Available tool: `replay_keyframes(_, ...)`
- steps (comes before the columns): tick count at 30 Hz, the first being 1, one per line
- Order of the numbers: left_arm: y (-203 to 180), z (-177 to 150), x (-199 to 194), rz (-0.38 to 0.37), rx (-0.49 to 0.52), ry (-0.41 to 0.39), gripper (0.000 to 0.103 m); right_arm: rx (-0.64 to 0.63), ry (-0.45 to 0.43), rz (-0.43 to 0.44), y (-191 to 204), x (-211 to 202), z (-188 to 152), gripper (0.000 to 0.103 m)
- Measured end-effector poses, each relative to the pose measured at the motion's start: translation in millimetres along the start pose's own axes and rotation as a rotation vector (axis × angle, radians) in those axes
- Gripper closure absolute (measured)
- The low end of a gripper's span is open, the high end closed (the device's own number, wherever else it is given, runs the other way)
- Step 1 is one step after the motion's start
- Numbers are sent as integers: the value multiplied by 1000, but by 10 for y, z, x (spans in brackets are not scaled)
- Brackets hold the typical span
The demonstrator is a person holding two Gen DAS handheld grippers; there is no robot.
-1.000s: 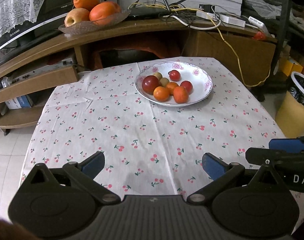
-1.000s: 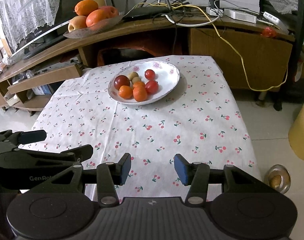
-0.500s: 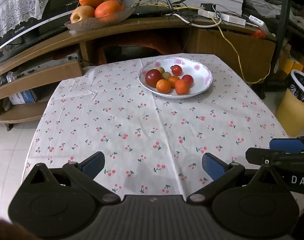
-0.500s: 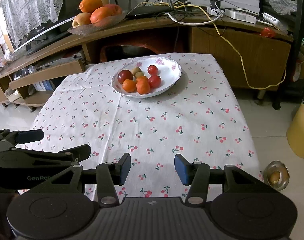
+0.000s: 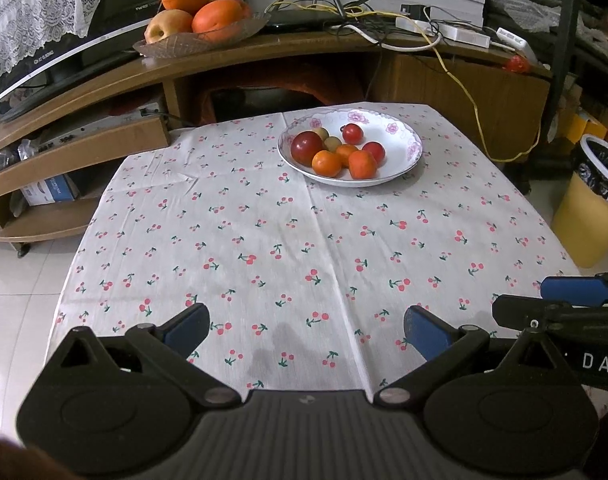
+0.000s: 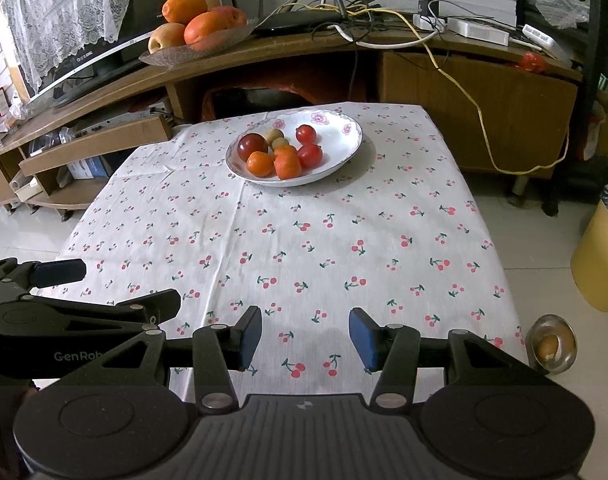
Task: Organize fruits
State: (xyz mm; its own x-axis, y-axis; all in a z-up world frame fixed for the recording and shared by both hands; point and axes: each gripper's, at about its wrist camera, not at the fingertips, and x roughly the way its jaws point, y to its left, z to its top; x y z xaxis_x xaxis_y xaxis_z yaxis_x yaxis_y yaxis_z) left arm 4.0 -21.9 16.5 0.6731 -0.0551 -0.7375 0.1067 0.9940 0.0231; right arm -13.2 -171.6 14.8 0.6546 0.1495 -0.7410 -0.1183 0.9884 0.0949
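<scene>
A white flowered plate [image 5: 400, 136] [image 6: 340, 128] rests at the far end of the cherry-print tablecloth [image 5: 288, 240] [image 6: 324, 240]. It holds several small fruits: a dark red plum [image 5: 306, 148] [image 6: 252, 146], orange ones [image 5: 326, 163] [image 6: 260, 163] and red ones [image 5: 352, 133] [image 6: 305, 133]. My left gripper [image 5: 304, 330] hovers wide open over the near table edge, nothing between its blue pads. My right gripper [image 6: 305, 338] is beside it, half open and empty. Each gripper shows at the edge of the other's view.
A glass dish of large oranges and an apple [image 5: 196, 16] [image 6: 192, 28] sits on the wooden TV stand [image 5: 264, 52] behind the table, among cables. A yellow bin [image 5: 592, 216] stands on the right. A small metal bowl [image 6: 552, 348] lies on the floor.
Both grippers have drawn back a little from the table, so the plate looks farther and smaller. Jaw openings are unchanged.
</scene>
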Motion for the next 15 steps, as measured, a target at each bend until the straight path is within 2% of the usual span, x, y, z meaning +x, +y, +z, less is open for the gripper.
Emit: replay_keyframes(15, -29, -49, -89, 16, 1, -7, 0, -1, -21, 4, 23, -101, -71, 53)
